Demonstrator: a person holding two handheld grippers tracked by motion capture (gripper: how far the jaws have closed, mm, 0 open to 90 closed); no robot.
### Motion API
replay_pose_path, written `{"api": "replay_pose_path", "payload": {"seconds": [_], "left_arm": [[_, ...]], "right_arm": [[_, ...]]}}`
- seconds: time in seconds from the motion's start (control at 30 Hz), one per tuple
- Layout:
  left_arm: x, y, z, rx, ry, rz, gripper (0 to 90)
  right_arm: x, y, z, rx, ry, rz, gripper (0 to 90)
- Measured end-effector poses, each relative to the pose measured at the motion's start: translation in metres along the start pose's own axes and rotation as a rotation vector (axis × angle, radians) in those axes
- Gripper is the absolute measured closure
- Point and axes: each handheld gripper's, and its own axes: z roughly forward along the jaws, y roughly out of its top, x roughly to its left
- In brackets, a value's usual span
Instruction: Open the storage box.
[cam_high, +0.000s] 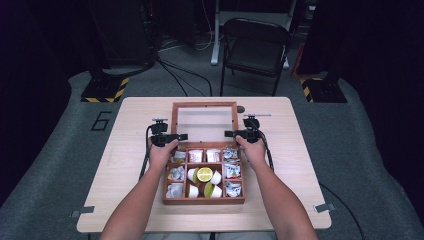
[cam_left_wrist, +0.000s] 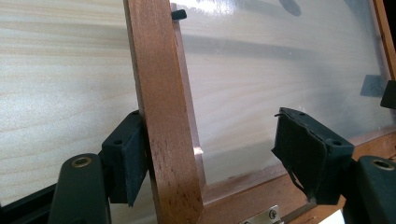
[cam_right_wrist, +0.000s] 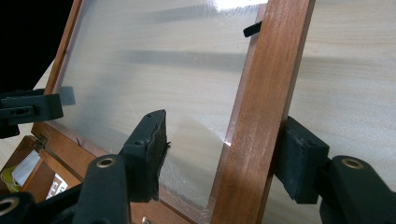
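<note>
Here's the wooden box, sitting at the middle of the pale tabletop, near the person's edge, with its lid thrown open and lying back toward the far side. The lid is a brown wooden frame around a clear pane, and you can see the wood grain of the tabletop right through it. Inside the box, a grid of compartments: small wrapped packets down the side cells and along the far row, and in the centre a lime half, cut face up, among small white cups.

Now the grippers, one at each side rail of that lid. The left gripper straddles the left rail: the outer finger sits right against the wood, while the inner one stands well off over the pane, so the fingers are spread wide and nothing is clamped. A metal hinge peeks in at the bottom of that view.

Across the way, the right gripper mirrors it on the right rail: outer finger just beside the wood, inner finger apart over the pane, fingers parted and gripping nothing.

From the high view, the left hand and right hand hold their grippers at the lid's near corners, forearms reaching in either side of the box. Beyond the tabletop stands a dark folding chair on grey floor.
</note>
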Motion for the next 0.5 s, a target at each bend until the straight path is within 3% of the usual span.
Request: {"api": "replay_pose_path", "payload": {"seconds": [0.13, 0.23, 0.5], "left_arm": [[-0.0004, 0.0000, 0.0006, 0.003, 0.018, 0.021, 27.8], [-0.0005, -0.0003, 0.0023, 0.008, 0.019, -0.004, 27.1], [0.0020, -0.0003, 0.0033, 0.028, 0.023, 0.004, 27.1]], "right_arm": [[-0.0002, 0.0006, 0.0003, 0.004, -0.003, 0.001, 40.1], [-0.0017, -0.0004, 0.0012, 0.014, -0.003, 0.021, 40.0], [-0.0049, -0.0019, 0.0027, 0.026, -0.015, 0.022, 40.2]]}}
